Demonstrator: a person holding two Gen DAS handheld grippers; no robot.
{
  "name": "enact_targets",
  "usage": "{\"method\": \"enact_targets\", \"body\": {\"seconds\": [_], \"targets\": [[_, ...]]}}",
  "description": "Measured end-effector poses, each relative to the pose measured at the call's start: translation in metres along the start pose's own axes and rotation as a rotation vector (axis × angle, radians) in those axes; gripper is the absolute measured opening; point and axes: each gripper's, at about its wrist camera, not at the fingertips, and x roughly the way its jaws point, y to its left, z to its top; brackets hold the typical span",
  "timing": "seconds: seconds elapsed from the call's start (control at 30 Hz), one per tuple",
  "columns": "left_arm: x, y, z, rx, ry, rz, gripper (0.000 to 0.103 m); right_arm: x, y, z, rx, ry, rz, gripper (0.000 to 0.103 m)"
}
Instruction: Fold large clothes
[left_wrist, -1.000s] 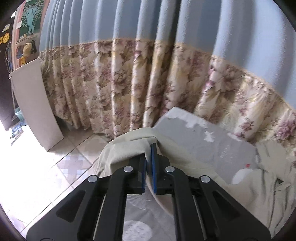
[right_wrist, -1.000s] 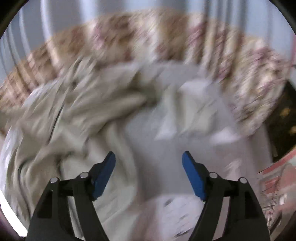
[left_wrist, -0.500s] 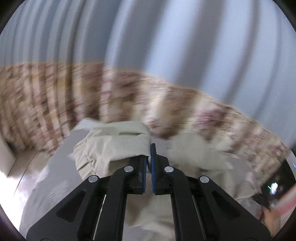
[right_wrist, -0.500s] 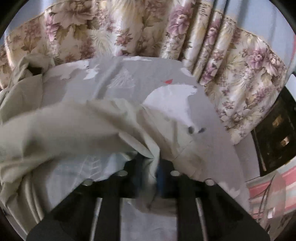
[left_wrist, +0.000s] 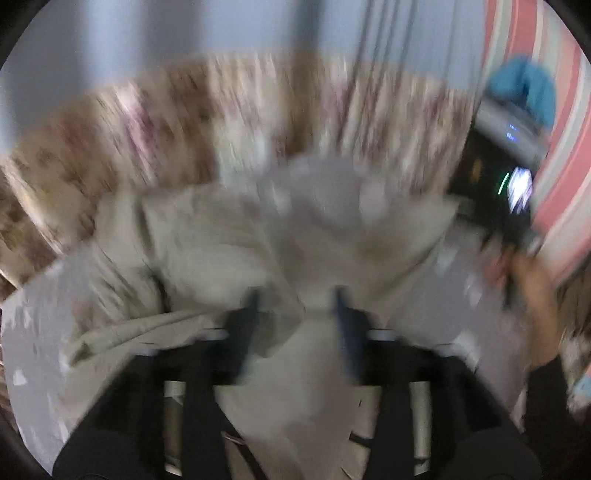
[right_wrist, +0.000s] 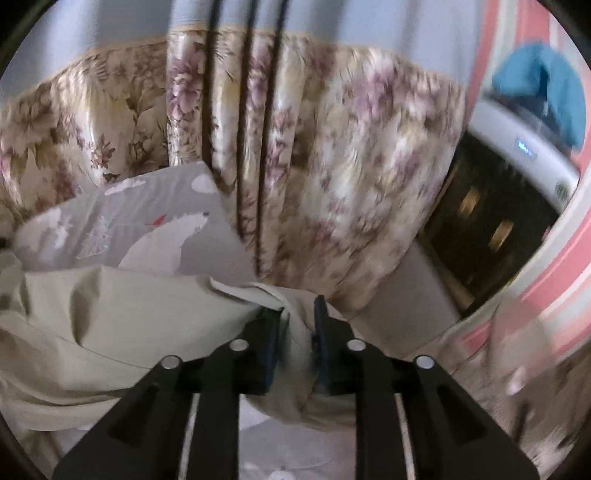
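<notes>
Beige cloth, the large garment (right_wrist: 122, 317), is lying crumpled across the grey printed counter (right_wrist: 122, 206), bunching toward its far edge beside the floral curtain (right_wrist: 362, 192). The left gripper (left_wrist: 297, 310) is standing with its jaws apart, having just been opening; a fold of the garment (left_wrist: 280, 240) is lying loose between them in a heavily blurred view. The right gripper (right_wrist: 297, 325) is showing a narrow gap, its jaws also just opening, with a bunched corner of cloth between them near the counter's far right corner; whether the pads are pressing it, I cannot tell. A hand (left_wrist: 535, 295) is showing at the right edge.
</notes>
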Motion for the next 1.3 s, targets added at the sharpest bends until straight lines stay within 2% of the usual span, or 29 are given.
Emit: {"method": "enact_targets", "body": {"seconds": [0.07, 0.1, 0.13, 0.17, 0.23, 0.3, 0.33, 0.4, 0.43, 0.47, 0.5, 0.53, 0.57, 0.6, 0.63, 0.7, 0.77, 0.8, 0.87, 0.93, 1.0, 1.03, 1.1, 1.13, 1.17, 1.2, 1.3], "targets": [[0.015, -0.008, -0.013, 0.052, 0.014, 0.072, 0.057, -0.001, -0.005, -0.006, 0.006, 0.006, 0.026, 0.041], [0.012, -0.006, -0.016, 0.051, 0.003, 0.095, 0.067, -0.003, -0.008, -0.009, 0.005, -0.002, 0.025, 0.046], [0.008, -0.002, -0.016, 0.033, -0.005, 0.095, 0.085, -0.008, -0.011, -0.010, 0.011, -0.016, 0.025, 0.056], [-0.003, 0.009, -0.017, -0.003, -0.024, 0.072, 0.091, -0.012, -0.016, -0.011, 0.031, -0.027, 0.035, 0.060], [-0.026, 0.030, -0.018, -0.054, -0.080, 0.040, 0.097, -0.016, -0.026, -0.012, 0.090, -0.030, 0.077, 0.060], [-0.050, 0.056, -0.024, -0.095, -0.140, 0.070, 0.100, -0.020, -0.034, -0.016, 0.147, -0.026, 0.144, 0.060], [-0.053, 0.069, -0.025, -0.104, -0.151, 0.106, 0.100, -0.020, -0.035, -0.018, 0.158, -0.022, 0.163, 0.060], [-0.057, 0.099, -0.045, -0.126, -0.143, 0.267, 0.100, -0.020, -0.037, -0.024, 0.172, -0.011, 0.180, 0.060], [-0.053, 0.119, -0.057, -0.142, -0.111, 0.329, 0.099, -0.018, -0.043, -0.030, 0.206, 0.000, 0.187, 0.060], [-0.048, 0.133, -0.066, -0.160, -0.082, 0.337, 0.097, -0.016, -0.048, -0.035, 0.243, 0.007, 0.199, 0.061], [-0.041, 0.146, -0.075, -0.184, -0.047, 0.334, 0.087, -0.012, -0.056, -0.041, 0.301, 0.020, 0.230, 0.061], [-0.028, 0.159, -0.087, -0.201, 0.008, 0.325, 0.070, -0.008, -0.060, -0.045, 0.344, 0.032, 0.260, 0.062], [-0.019, 0.164, -0.094, -0.195, 0.039, 0.330, 0.060, -0.002, -0.065, -0.050, 0.390, 0.053, 0.293, 0.062], [-0.007, 0.167, -0.101, -0.181, 0.066, 0.349, 0.045, 0.002, -0.066, -0.053, 0.404, 0.063, 0.305, 0.062], [0.008, 0.173, -0.111, -0.179, 0.097, 0.366, 0.039, 0.007, -0.066, -0.056, 0.420, 0.076, 0.306, 0.062], [0.020, 0.180, -0.122, -0.197, 0.124, 0.360, 0.035, 0.014, -0.062, -0.059, 0.397, 0.084, 0.267, 0.067], [0.021, 0.183, -0.130, -0.185, 0.111, 0.378, 0.035, 0.022, -0.062, -0.059, 0.361, 0.081, 0.163, 0.076], [0.019, 0.183, -0.132, -0.168, 0.101, 0.397, 0.035, 0.026, -0.064, -0.059, 0.359, 0.085, 0.144, 0.077], [0.015, 0.183, -0.135, -0.154, 0.089, 0.422, 0.035, 0.044, -0.068, -0.060, 0.389, 0.131, 0.167, 0.077], [0.009, 0.182, -0.134, -0.151, 0.065, 0.421, 0.041, 0.053, -0.072, -0.061, 0.412, 0.156, 0.192, 0.078], [-0.005, 0.182, -0.133, -0.150, 0.021, 0.446, 0.052, 0.051, -0.073, -0.059, 0.412, 0.127, 0.210, 0.067], [-0.010, 0.180, -0.133, -0.149, 0.006, 0.459, 0.056, 0.044, -0.074, -0.057, 0.408, 0.092, 0.211, 0.056], [-0.027, 0.179, -0.131, -0.146, -0.036, 0.472, 0.058, 0.025, -0.076, -0.052, 0.397, 0.028, 0.200, 0.054], [-0.031, 0.179, -0.131, -0.146, -0.047, 0.470, 0.062, 0.019, -0.077, -0.051, 0.388, 0.013, 0.189, 0.061], [-0.036, 0.178, -0.130, -0.146, -0.057, 0.466, 0.065, 0.015, -0.078, -0.051, 0.379, 0.007, 0.162, 0.084], [-0.038, 0.178, -0.129, -0.148, -0.063, 0.467, 0.070, 0.013, -0.079, -0.052, 0.376, 0.005, 0.143, 0.090], [-0.041, 0.177, -0.126, -0.161, -0.061, 0.464, 0.071, 0.026, -0.086, -0.061, 0.365, 0.062, 0.097, 0.090]]}}
